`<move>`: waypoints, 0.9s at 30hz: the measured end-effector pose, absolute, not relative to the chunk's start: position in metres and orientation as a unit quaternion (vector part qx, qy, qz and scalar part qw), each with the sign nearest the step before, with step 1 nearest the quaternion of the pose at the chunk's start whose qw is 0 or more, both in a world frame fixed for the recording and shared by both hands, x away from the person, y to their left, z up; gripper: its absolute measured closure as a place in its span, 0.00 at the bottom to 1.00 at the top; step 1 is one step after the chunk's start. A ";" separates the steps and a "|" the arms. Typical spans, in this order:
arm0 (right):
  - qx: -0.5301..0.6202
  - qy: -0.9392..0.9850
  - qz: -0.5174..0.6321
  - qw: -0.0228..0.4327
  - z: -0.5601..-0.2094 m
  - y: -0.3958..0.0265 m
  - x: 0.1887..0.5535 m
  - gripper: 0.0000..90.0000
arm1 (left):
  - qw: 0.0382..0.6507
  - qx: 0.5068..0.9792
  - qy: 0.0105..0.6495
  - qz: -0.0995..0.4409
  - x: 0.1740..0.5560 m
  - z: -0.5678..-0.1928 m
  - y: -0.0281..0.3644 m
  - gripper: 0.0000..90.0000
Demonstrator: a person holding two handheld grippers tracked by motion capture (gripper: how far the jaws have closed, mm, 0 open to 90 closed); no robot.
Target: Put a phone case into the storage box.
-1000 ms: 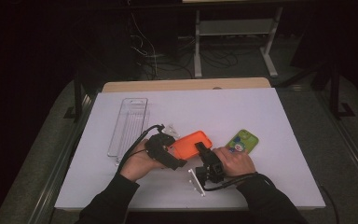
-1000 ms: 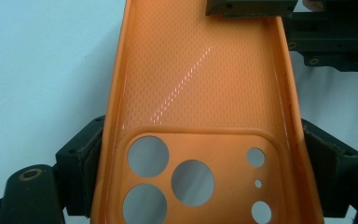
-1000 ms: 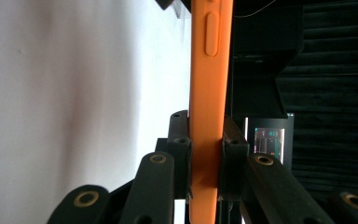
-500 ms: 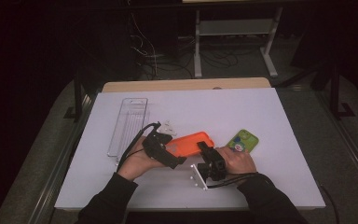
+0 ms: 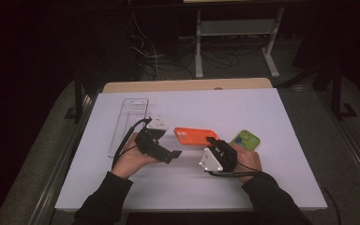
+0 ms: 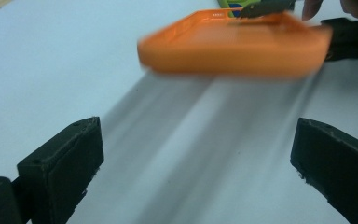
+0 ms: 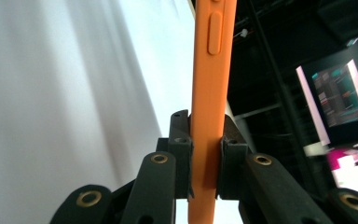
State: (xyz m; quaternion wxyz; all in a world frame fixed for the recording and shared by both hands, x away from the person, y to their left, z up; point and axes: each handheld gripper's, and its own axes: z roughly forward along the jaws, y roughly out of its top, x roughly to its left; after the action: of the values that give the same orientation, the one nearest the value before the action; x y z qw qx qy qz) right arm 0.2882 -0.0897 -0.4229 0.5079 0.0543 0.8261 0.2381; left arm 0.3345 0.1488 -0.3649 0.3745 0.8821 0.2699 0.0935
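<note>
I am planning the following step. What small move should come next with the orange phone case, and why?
Probably the right gripper carries the orange phone case toward the green phone: its fingers pinch the case's edge, while the left gripper has just opened and let go.

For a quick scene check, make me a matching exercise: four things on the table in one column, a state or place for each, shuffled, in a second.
Things:
1. orange phone case
2. left tool
3. clear plastic tray
4. green phone

States or places:
A. lies at the table's left, untouched
B. jaws wide apart, nothing between them
C. clamped edge-on by the right tool
D. lies just beyond the right hand

Pairs: 1-C, 2-B, 3-A, 4-D
</note>
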 end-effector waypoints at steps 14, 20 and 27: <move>0.234 0.821 0.393 0.342 -0.404 -0.112 0.304 0.87 | 0.368 0.881 0.283 0.096 0.336 -0.367 0.151 0.02; 0.300 0.802 0.447 0.257 -0.403 -0.123 0.312 0.87 | 0.371 0.878 0.287 0.096 0.336 -0.367 0.152 0.02; 0.362 0.773 0.487 0.184 -0.405 -0.130 0.318 0.87 | 0.375 0.875 0.291 0.091 0.337 -0.369 0.153 0.03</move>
State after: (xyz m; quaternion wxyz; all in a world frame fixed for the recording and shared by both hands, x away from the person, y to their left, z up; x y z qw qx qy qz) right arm 0.3183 -0.1299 -0.4052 0.1844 0.3616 0.7731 0.4873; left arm 0.3366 0.1525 -0.3686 0.3750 0.8753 0.2915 0.0911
